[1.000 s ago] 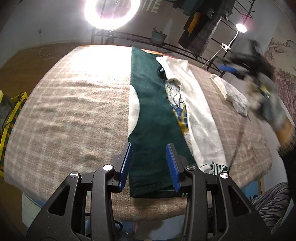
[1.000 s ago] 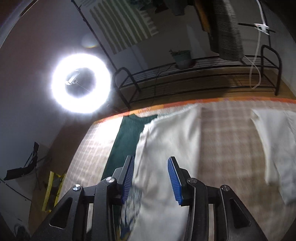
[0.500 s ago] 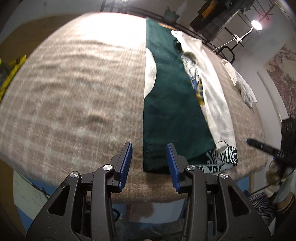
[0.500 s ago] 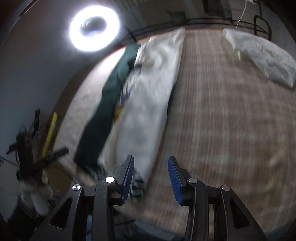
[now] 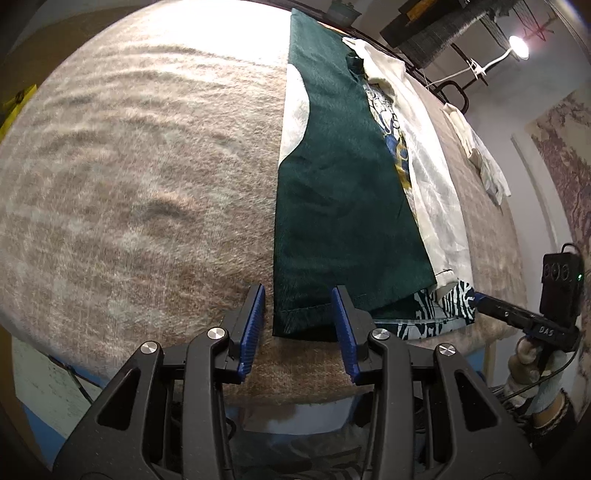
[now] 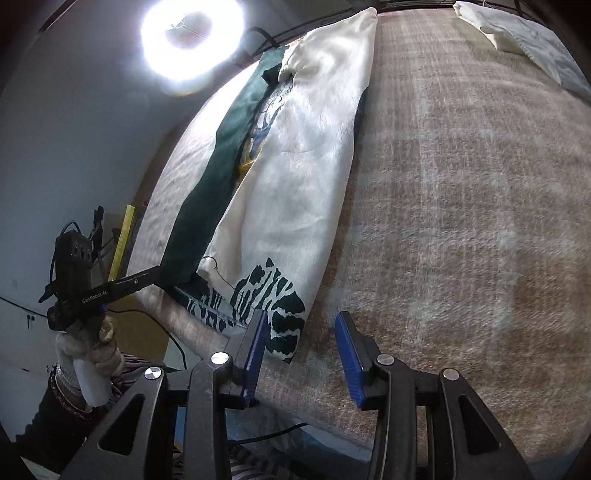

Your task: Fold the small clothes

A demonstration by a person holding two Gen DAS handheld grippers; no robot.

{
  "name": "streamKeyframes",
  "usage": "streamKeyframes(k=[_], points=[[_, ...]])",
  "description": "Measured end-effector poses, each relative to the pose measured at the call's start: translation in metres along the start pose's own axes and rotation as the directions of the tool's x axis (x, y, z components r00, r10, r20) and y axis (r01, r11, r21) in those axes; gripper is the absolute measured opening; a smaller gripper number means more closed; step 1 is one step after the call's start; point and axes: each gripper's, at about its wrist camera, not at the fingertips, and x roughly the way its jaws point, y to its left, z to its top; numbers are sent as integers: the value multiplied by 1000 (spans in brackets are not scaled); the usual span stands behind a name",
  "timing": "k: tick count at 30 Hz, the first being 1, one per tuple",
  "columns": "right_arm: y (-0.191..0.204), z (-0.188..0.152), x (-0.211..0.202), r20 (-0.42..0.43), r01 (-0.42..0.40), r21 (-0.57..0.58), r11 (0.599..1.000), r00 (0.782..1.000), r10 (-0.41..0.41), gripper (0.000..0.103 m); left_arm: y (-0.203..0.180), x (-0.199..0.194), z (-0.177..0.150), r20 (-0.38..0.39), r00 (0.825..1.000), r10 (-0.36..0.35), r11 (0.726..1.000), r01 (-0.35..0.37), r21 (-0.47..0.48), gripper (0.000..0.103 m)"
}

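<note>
Both grippers tilted down over the garment's near hem

Left gripper point(image 5: 298, 325), jaws just narrowing, straddles the green cloth point(image 5: 340, 192) untouched; right gripper point(image 6: 301, 354) gapes empty beside the white shirt point(image 6: 295, 192).

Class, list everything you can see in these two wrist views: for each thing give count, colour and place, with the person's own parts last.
Garment: one, dark green and white with a printed hem, lengthwise on the table.
White cloth: one, crumpled, far corner.
Table cover: one, beige plaid, under all.
Ring light: one, white, behind the table.
Potted plant: one, far rack.
Left gripper: blue fingers astride the green hem corner, just been closing.
Right gripper: blue fingers apart at the printed hem corner.
Gloved hand: one, pale, on the left gripper.
</note>
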Motion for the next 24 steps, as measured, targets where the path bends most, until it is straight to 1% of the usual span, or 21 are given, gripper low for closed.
streamKeyframes(k=[2,5,7,8,10,12,18,24], points=[[1,1,1,1,-8,-5,1000,1000,8,41,0,4,2,-9,1000,-2,1000,2,-5,18],[2,3,4,-7,-37,2,999,999,37,34,-2,5,2,-5,1000,8,1000,-8,10,7],[5,3,8,-22,-57,-7,998,998,57,21,-4,6,2,3,1000,16,1000,-16,22,5],[6,2,10,-31,-63,-12,998,998,62,19,-4,5,2,7,1000,20,1000,-20,24,3],[8,0,14,-42,-69,-17,997,997,69,7,-3,3,3,21,1000,20,999,-21,24,2],[8,0,15,-45,-77,-18,997,996,76,3,-3,0,3,34,999,18,1000,-19,23,1],[10,1,10,-17,-77,-27,997,997,76,0,-2,-10,4,66,998,7,1000,-9,18,0],[13,7,-1,27,-102,-30,994,994,103,0,-15,-20,6,106,994,10,998,-17,63,0]])
